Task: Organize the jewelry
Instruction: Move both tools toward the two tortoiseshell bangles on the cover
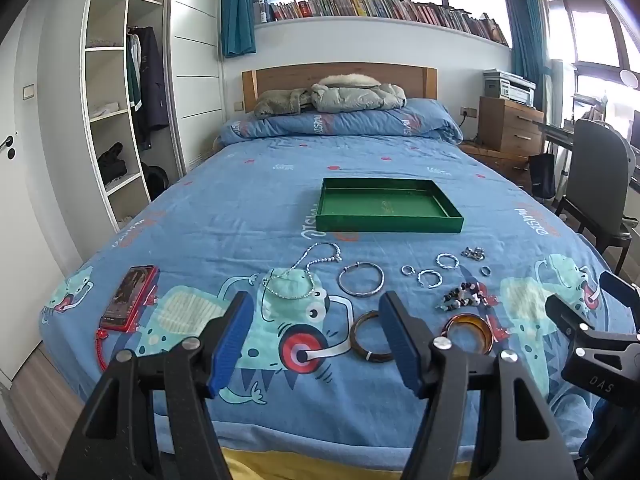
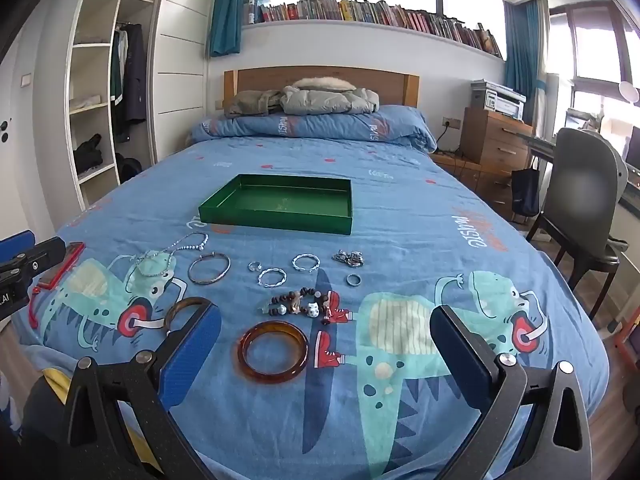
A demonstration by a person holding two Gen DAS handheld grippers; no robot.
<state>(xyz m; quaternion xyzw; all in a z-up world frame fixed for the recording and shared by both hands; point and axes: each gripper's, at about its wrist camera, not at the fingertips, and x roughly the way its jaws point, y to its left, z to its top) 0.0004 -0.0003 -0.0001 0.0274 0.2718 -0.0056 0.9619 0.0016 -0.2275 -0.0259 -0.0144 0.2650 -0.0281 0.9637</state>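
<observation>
An empty green tray [image 1: 390, 222] [image 2: 276, 220] lies mid-bed on the blue sheet. In front of it jewelry is spread out: a silver necklace [image 1: 304, 276] [image 2: 168, 258], a silver bangle [image 1: 361, 279] [image 2: 209, 268], small silver rings [image 1: 430, 278] [image 2: 272, 277], a beaded bracelet [image 1: 468, 298] [image 2: 304, 304], a dark brown bangle [image 1: 370, 336] [image 2: 186, 310] and an amber bangle [image 1: 469, 331] [image 2: 273, 351]. My left gripper [image 1: 316, 340] hovers open over the bed's foot, just short of the brown bangle. My right gripper [image 2: 326, 354] is open wide, with the amber bangle on the sheet between its fingers.
A red phone [image 1: 130, 298] with a red cord lies at the bed's left front. Pillow and coats are piled at the headboard [image 1: 340, 76]. A grey chair [image 2: 580, 204] and wooden drawers [image 2: 494, 140] stand right of the bed; an open wardrobe [image 1: 116, 100] is left.
</observation>
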